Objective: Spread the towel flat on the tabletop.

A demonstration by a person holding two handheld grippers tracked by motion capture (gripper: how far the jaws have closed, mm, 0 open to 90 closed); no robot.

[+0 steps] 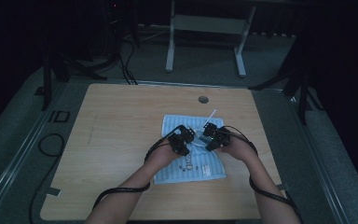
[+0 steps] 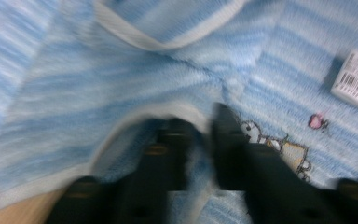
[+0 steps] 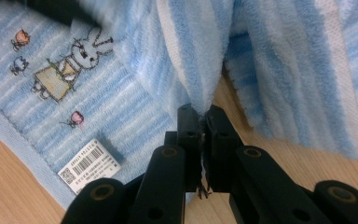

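A light blue striped towel lies on the wooden table, partly gathered up in its middle. My left gripper and right gripper meet over that bunched part. In the left gripper view, my left gripper is shut on a raised fold of the towel, though the picture is blurred. In the right gripper view, my right gripper pinches a hanging edge of the towel between its black jaws. An embroidered rabbit and a white barcode label mark the flat part.
A round cable hole sits in the table behind the towel. Bare wood surrounds the cloth on all sides. A white table frame stands on the floor beyond. Cables trail from both grippers along the forearms.
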